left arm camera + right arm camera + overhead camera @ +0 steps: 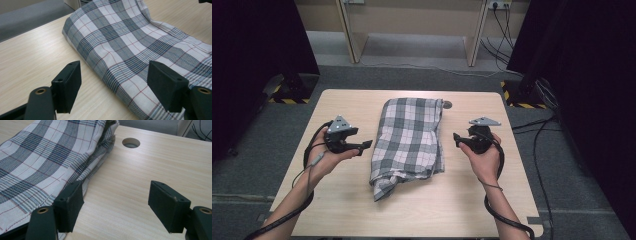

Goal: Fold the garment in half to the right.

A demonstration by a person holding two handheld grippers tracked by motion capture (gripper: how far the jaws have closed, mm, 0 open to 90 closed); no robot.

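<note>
A folded grey-and-white checked cloth (409,142) with thin red lines lies lengthwise in the middle of the wooden table (362,210). My left gripper (366,145) hovers just off the cloth's left edge, jaws wide open and pointing at it. In the left gripper view the cloth (130,42) spreads ahead of my left gripper (115,86), nothing between the pads. My right gripper (456,138) stands open near the cloth's right edge. In the right gripper view the cloth's folded edge (40,162) lies beside the left jaw of my right gripper (116,205), above bare wood.
A round cable hole (447,104) (131,142) sits in the table at the cloth's far right corner. Dark curtains flank both sides. Cables (537,145) run over the grey floor on the right, and wooden desk legs (347,30) stand behind.
</note>
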